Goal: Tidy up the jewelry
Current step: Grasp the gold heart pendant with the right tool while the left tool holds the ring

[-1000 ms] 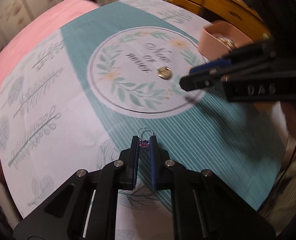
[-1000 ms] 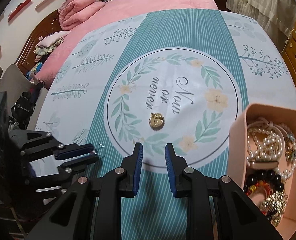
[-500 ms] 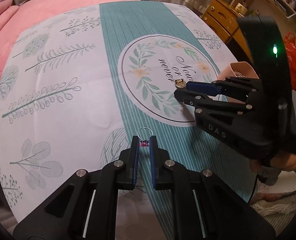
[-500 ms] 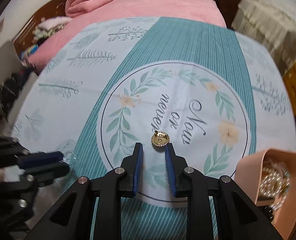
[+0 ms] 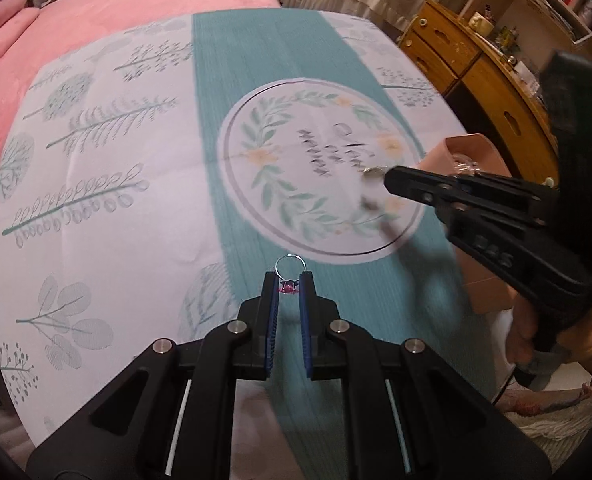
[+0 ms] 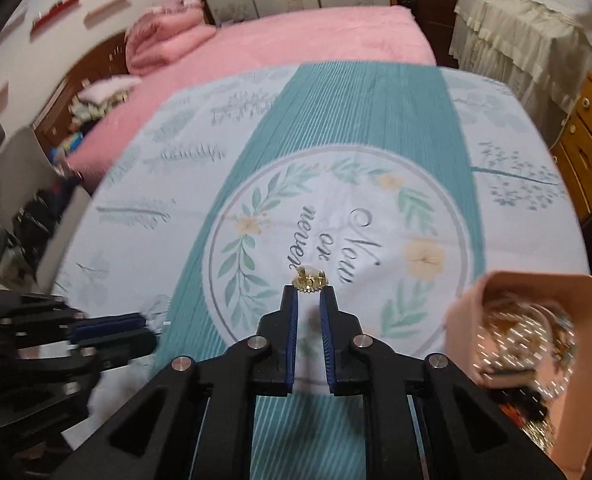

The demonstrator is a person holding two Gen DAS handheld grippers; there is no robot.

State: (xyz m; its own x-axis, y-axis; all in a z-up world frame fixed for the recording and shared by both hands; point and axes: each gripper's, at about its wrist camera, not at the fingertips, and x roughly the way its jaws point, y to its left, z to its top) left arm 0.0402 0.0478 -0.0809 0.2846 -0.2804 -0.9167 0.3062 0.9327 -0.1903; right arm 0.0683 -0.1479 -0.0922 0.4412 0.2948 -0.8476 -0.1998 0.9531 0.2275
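Your left gripper [image 5: 289, 283]: fingers closed on a silver ring [image 5: 290, 269] with a pink stone; the hoop stands out past the fingertips at 12 o'clock, over the teal stripe of the printed cloth [image 5: 108, 216]. The grip matches the earlier frames.

Your right gripper [image 6: 308, 291]: fingers a little apart, tips bracketing the near edge of a gold brooch [image 6: 309, 276] that lies on the cloth's round wreath print [image 6: 335, 256], at the foot of the lettering. Half a second ago the brooch sat clear ahead of the tips; a second ago it was farther off still. Whether the pads touch it you cannot tell.

Pink jewelry box [image 6: 535, 344]: at 3 o'clock of your right gripper, on the cloth's near right edge. Its contents are smeared by motion; only pale beads and gold glints read, and the frame cuts its lower right corner.

In the left wrist view your right gripper [image 5: 391, 184] comes in from 3 o'clock, the brooch [image 5: 373, 169] a blurred streak at its tip, the box [image 5: 471, 152] mostly hidden behind it.

Beyond, at 12 o'clock: pink bedspread [image 6: 296, 44]; wooden drawers [image 5: 447, 48] at 1 o'clock.
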